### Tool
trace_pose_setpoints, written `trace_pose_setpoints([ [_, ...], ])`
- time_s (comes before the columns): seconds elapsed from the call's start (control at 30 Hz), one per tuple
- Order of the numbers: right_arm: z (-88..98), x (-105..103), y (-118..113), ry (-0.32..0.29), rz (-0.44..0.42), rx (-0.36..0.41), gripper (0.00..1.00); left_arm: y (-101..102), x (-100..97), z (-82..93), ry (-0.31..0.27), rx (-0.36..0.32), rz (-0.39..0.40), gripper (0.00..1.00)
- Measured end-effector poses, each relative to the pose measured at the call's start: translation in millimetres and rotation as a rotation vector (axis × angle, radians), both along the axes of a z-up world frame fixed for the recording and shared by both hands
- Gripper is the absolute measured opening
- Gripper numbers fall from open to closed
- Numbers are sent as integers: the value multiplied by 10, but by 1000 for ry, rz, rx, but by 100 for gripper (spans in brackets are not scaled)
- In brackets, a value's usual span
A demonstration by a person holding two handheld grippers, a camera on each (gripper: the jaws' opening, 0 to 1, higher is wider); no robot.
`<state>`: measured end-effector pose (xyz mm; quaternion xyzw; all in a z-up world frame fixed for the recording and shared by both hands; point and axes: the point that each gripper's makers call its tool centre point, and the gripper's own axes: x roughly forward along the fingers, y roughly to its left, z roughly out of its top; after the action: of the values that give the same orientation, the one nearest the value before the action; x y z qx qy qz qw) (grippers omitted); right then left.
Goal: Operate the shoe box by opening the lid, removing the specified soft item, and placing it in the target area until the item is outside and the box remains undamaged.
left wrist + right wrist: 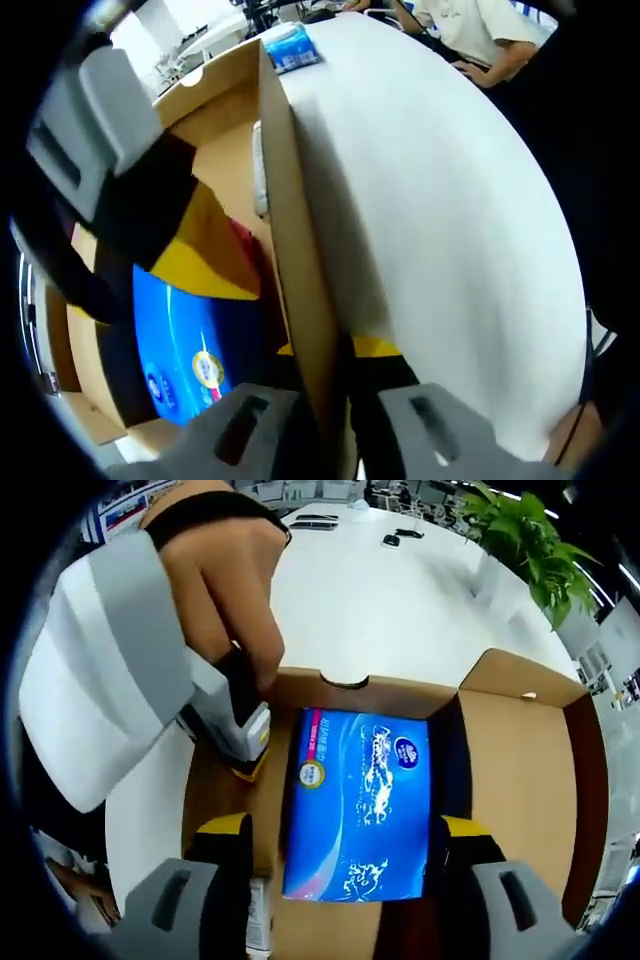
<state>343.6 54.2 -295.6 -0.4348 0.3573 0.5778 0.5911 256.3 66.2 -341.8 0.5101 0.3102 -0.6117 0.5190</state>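
Right gripper view: left gripper (243,752) at left grips the shoe box (520,770) wall; right gripper (340,880) at bottom has its fingers spread astride the blue soft pack (360,800) inside the open box at centre. A plant (525,540) sits upper right.

Left gripper view: left gripper (335,425) pinches the box wall.

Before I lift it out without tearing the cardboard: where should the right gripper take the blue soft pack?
Probably across the blue soft pack's two long edges, coming straight down from above. It lies flat, face up in the open shoe box, and the right gripper's open jaws already straddle its width. The left gripper holds the wall.
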Motion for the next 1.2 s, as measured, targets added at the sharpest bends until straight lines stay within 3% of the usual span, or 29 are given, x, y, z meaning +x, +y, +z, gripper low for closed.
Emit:
trace_pose_setpoints([
  [0.5,-113,18,29,42,-30,-16,78,6,20,-2,1,-2,-1,5],
  [1.2,-270,71,95,33,-52,-86,69,20,29,-8,0,-3,3,5],
])
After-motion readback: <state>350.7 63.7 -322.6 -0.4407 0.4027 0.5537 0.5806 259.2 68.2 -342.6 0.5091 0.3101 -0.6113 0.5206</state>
